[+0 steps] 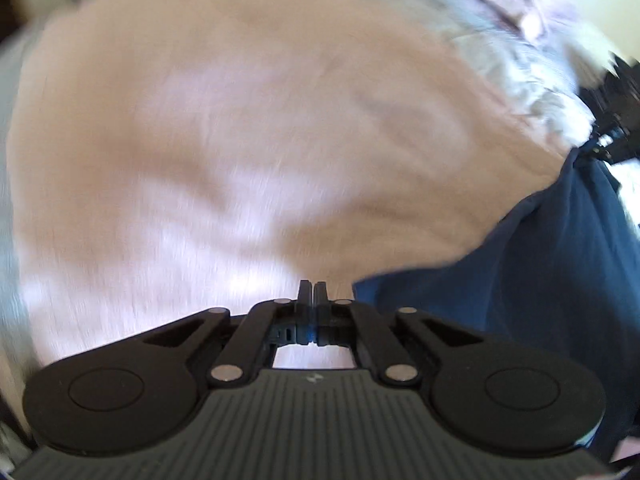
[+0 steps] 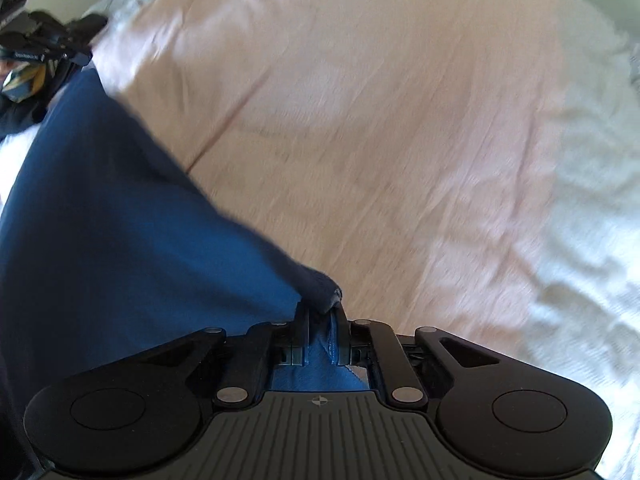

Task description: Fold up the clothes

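early on, by the look of it: no fold visible yet, whole fold left to do. right tongs (image 2: 323,308) clamped on a bunched edge of the blue garment (image 2: 120,208), which hangs stretched twd the other tongs, above the pink sheet (image 2: 380,120) on the bed. left tongs (image 1: 312,293) pressed together; can't tell if cloth is pinched. garment is dark blue, soft, thin, draping in smooth folds; frames are motion-blurred.

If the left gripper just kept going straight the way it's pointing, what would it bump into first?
Most likely the pink sheet, which fills the view ahead of the shut left gripper. The blue garment lies off to its right. Depth is hard to judge through the blur.
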Demonstrator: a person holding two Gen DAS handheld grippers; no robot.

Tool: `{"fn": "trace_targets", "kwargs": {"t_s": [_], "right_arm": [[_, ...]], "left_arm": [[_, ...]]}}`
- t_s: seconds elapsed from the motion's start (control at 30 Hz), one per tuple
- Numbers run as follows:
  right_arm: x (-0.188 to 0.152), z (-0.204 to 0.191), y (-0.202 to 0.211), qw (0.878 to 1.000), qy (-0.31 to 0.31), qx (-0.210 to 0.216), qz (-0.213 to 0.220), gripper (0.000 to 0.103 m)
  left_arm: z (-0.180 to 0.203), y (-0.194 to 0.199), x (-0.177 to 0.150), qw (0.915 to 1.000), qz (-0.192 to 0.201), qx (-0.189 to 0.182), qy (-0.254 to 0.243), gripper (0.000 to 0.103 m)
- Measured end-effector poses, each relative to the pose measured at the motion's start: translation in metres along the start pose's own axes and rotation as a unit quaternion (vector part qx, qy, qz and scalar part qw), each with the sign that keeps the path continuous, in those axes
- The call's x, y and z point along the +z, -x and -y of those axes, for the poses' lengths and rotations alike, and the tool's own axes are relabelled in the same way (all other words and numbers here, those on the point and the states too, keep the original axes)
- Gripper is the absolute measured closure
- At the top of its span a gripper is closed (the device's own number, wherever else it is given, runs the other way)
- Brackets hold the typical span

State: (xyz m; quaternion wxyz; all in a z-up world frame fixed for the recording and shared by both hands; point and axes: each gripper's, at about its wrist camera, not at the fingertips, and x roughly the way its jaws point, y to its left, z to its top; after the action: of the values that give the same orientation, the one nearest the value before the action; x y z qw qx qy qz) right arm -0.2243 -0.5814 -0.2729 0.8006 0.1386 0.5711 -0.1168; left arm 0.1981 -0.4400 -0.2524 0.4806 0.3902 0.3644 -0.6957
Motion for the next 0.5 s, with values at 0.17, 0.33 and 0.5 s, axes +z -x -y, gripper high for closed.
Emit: {"fn": "trace_targets", "kwargs": {"t_s": [0.17,0.33,0.5], "right_arm": [[-0.004,0.007,-0.016,0.999,-0.036,-0.017,-0.027,0.095],[-0.005,0.003,-0.009,0.999,-0.042,-0.027,-0.001,0.068],[-0.004,0.004,0.002,0.998,-0.049,-0.014,0.044,0.059]], "left_arm": [[-0.001,-0.020,-0.015,0.9992,-0.036,0.013,0.012,0.101],[-0.003,-0.043,0.001,0.9983,-0.014,-0.014,0.055,0.087],[0.014,-0.092,0.012,0.9974,-0.046,-0.047,0.029,0.077]]}}
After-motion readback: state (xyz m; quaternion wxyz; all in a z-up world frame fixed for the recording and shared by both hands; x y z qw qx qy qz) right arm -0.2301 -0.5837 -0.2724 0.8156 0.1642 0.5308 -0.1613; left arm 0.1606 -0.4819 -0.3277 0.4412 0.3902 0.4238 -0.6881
